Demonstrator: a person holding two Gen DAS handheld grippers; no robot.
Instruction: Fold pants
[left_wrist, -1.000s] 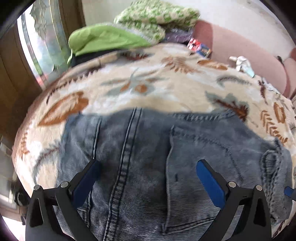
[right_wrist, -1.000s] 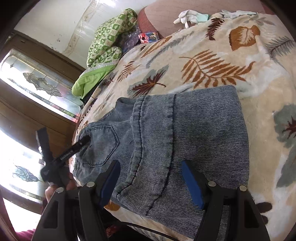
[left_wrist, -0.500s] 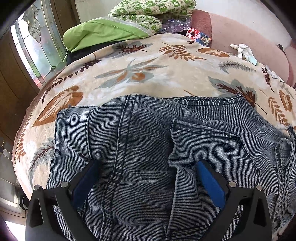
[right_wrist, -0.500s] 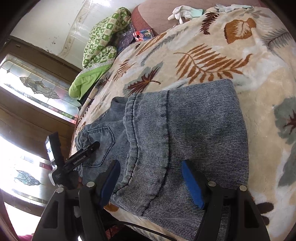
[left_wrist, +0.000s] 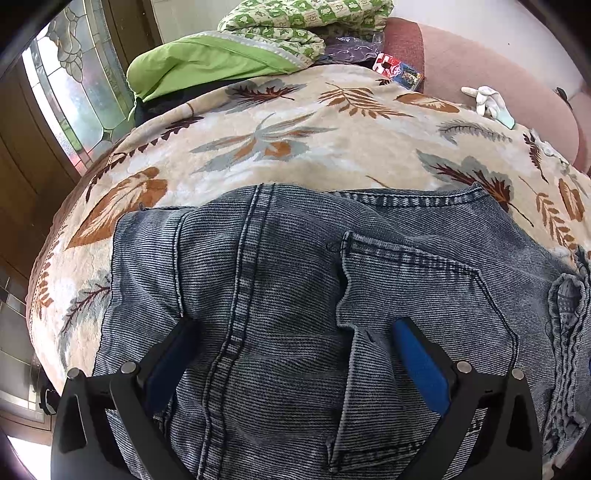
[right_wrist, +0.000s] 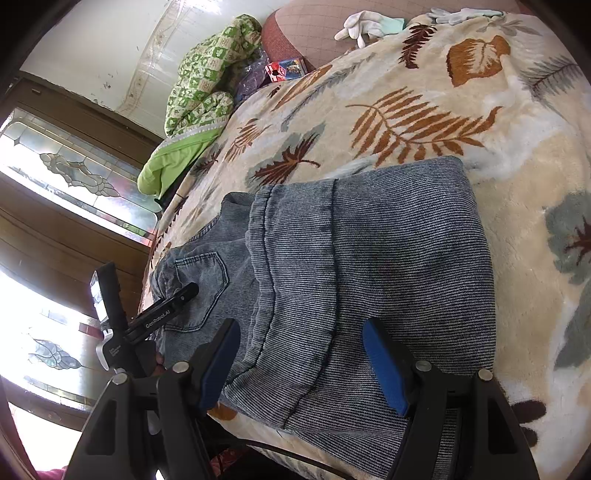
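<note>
The grey-blue denim pants (left_wrist: 295, 295) lie folded on the leaf-print blanket (left_wrist: 280, 144). In the right wrist view the legs (right_wrist: 369, 258) are folded over the seat, whose back pocket (right_wrist: 201, 286) shows at the left. My left gripper (left_wrist: 291, 339) is open, its fingers straddling the seat with the centre seam and back pocket (left_wrist: 417, 291) between them. It also shows in the right wrist view (right_wrist: 162, 314), over the pocket. My right gripper (right_wrist: 299, 350) is open, low over the hem edge of the folded legs.
A green quilt and pillow pile (left_wrist: 258, 44) lies at the blanket's far end, with a small colourful box (left_wrist: 397, 70) and white gloves (left_wrist: 487, 99) on the pink couch (left_wrist: 480, 62). A stained-glass door (left_wrist: 70, 92) stands to the left. The blanket edge drops off near me.
My left gripper has moved down and closer onto the pants' seat, which now fills more of its view. My right gripper has barely shifted. Both stayed open.
</note>
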